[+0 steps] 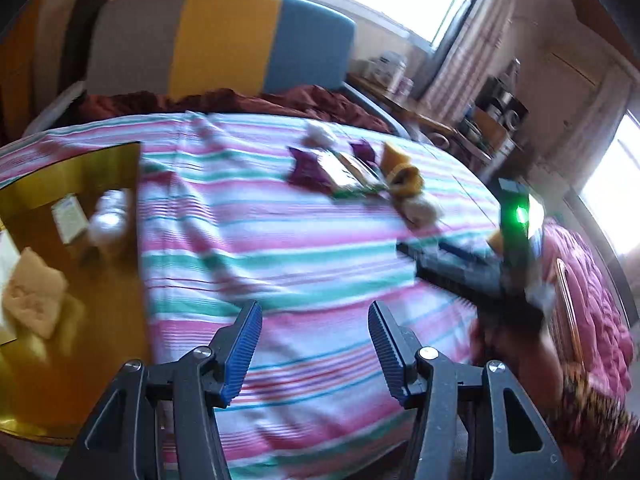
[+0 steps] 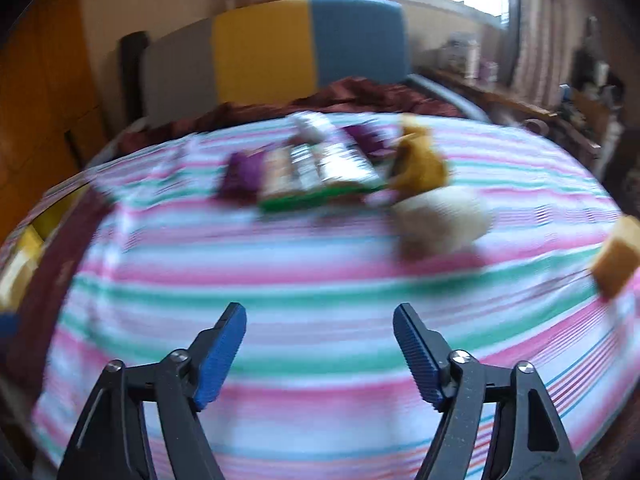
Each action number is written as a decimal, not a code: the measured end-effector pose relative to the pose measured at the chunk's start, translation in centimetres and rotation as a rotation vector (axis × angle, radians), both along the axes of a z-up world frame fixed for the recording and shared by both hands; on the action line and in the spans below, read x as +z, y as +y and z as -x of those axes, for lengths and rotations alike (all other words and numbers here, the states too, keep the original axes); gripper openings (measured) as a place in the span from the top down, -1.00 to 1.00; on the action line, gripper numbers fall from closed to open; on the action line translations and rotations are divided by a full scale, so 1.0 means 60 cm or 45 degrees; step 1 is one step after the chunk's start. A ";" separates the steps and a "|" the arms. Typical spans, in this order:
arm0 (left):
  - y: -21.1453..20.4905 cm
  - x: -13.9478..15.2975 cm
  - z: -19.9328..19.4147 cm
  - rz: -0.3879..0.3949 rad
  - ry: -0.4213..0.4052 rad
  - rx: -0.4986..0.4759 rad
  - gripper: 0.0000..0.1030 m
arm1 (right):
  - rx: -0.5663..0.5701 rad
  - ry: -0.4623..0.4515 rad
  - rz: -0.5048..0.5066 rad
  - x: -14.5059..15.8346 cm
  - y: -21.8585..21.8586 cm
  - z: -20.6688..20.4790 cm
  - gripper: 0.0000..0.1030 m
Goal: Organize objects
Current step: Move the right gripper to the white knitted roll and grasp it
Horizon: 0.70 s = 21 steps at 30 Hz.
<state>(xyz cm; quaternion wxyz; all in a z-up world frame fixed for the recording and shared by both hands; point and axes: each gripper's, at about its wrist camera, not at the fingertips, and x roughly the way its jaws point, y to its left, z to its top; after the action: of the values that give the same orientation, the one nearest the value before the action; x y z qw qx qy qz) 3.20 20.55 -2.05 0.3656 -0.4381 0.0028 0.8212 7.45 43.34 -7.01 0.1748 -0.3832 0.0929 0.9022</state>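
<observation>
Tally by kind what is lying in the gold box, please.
White carton: 1
White bottle: 1
Tan pad: 1
Total: 3 in the gold box; the blur may hide more.

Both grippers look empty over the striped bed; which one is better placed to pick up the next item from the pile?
Right, probably. The right gripper is open and faces the pile ahead. The left gripper, open too, sits beside the gold box, farther off.
</observation>
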 end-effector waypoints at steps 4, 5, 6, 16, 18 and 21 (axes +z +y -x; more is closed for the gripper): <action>0.022 -0.015 -0.010 0.009 -0.045 -0.036 -0.09 | -0.094 0.029 -0.077 0.017 0.079 0.016 -0.67; 0.026 -0.019 -0.010 0.014 -0.054 -0.039 -0.09 | -0.107 0.032 -0.079 0.020 0.096 0.022 -0.70; 0.031 -0.024 -0.012 0.030 -0.064 -0.039 -0.09 | -0.119 0.031 -0.080 0.022 0.113 0.029 -0.73; 0.050 -0.050 -0.011 0.105 -0.108 -0.053 -0.09 | -0.102 0.007 -0.016 -0.008 0.186 0.079 -0.72; 0.055 -0.056 -0.010 0.117 -0.117 -0.056 -0.09 | -0.079 0.006 -0.007 -0.014 0.181 0.079 -0.72; 0.064 -0.063 -0.009 0.125 -0.129 -0.068 -0.09 | -0.079 -0.013 -0.016 -0.021 0.178 0.083 -0.59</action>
<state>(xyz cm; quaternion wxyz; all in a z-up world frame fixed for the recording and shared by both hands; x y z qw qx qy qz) 3.74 24.40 -5.82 0.3651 -0.4964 0.0362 0.7867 2.44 54.00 -8.27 0.2055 -0.3837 0.0982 0.8949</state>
